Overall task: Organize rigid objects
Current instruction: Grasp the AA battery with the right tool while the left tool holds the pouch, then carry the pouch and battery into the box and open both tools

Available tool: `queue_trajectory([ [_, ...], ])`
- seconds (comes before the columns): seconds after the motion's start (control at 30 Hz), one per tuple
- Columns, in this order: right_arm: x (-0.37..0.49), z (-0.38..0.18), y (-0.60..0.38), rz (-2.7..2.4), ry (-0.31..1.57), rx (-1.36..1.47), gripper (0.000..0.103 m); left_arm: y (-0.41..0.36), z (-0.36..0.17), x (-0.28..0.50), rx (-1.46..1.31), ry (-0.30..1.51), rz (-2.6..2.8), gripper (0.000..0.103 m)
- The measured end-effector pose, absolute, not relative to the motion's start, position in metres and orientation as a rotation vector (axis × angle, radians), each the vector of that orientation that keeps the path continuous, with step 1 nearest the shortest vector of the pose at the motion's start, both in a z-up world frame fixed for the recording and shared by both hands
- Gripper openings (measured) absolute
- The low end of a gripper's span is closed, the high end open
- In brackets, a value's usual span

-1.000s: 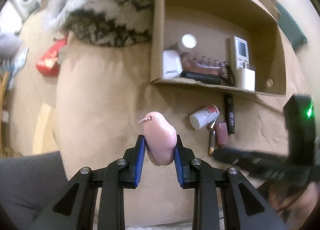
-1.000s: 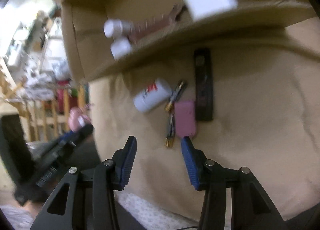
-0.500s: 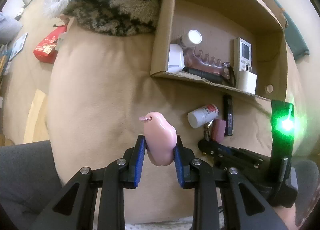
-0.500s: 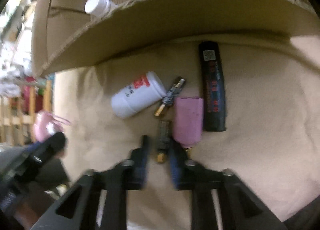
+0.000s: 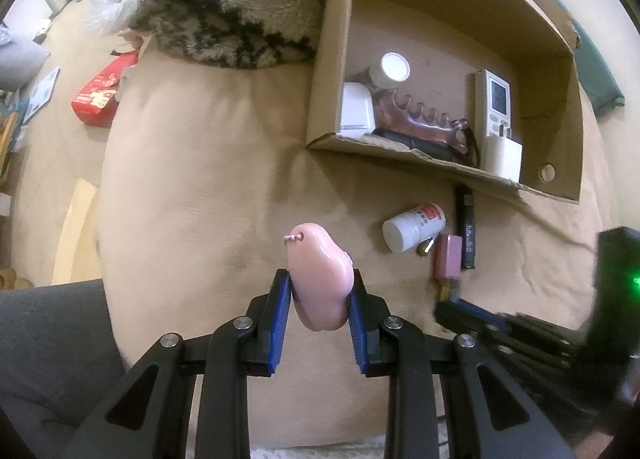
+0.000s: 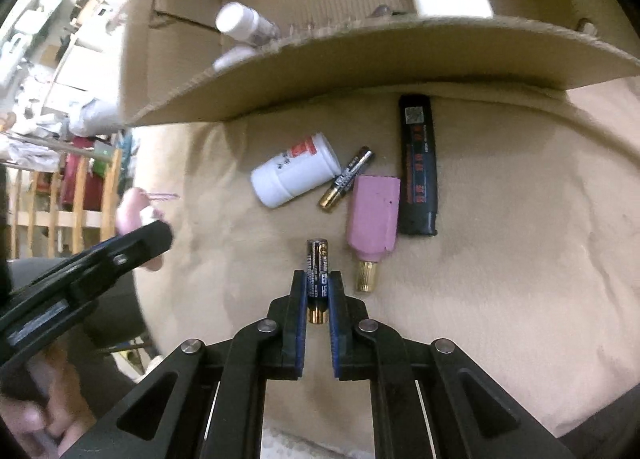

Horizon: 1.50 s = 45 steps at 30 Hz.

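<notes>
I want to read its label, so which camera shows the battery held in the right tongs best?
The right wrist view: the black-and-gold cylindrical battery sits centred and sharp between the right tongs. In the left wrist view, only its blurred gold end peeks out.

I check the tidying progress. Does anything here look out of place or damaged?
Several things lie loose outside the cardboard box: a toppled white bottle, a battery, a pink adapter and a black lighter. The box's front rim looks ragged.
</notes>
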State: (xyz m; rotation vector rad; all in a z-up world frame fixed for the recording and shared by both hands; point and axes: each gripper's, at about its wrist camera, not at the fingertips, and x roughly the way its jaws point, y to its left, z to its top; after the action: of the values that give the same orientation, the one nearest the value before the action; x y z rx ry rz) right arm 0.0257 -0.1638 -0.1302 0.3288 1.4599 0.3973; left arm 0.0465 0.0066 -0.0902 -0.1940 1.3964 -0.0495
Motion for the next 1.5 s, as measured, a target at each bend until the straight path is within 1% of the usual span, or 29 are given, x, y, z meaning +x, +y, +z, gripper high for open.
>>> queue_trajectory([
  [0.23, 0.022, -0.087, -0.188, 0.46, 1.346, 0.341, 0.01, 0.005, -0.089, 0.043, -0.166, 1.374, -0.034, 0.025],
  [0.4, 0.027, -0.055, -0.209, 0.473, 1.224, 0.296, 0.01, 0.004, -0.072, 0.041, -0.141, 1.288, -0.01, 0.025],
  [0.7, 0.047, -0.039, -0.24, 0.451, 1.119, 0.333, 0.01, -0.003, -0.016, 0.044, -0.091, 1.093, -0.015, 0.025],
  [1.07, 0.092, 0.001, -0.255, 0.443, 1.003, 0.357, 0.01, -0.027, 0.04, 0.097, -0.082, 0.994, -0.092, 0.025],
  [1.2, 0.115, 0.016, -0.259, 0.426, 0.959, 0.351, 0.01, -0.04, 0.064, 0.118, -0.077, 0.9, -0.129, 0.025],
  [1.3, 0.131, 0.018, -0.263, 0.406, 0.928, 0.36, 0.01, -0.05, 0.058, 0.137, -0.068, 0.886, -0.151, 0.025],
  [1.5, 0.15, -0.015, -0.266, 0.365, 0.969, 0.367, 0.011, -0.055, 0.0, 0.158, -0.077, 0.998, -0.16, 0.025],
])
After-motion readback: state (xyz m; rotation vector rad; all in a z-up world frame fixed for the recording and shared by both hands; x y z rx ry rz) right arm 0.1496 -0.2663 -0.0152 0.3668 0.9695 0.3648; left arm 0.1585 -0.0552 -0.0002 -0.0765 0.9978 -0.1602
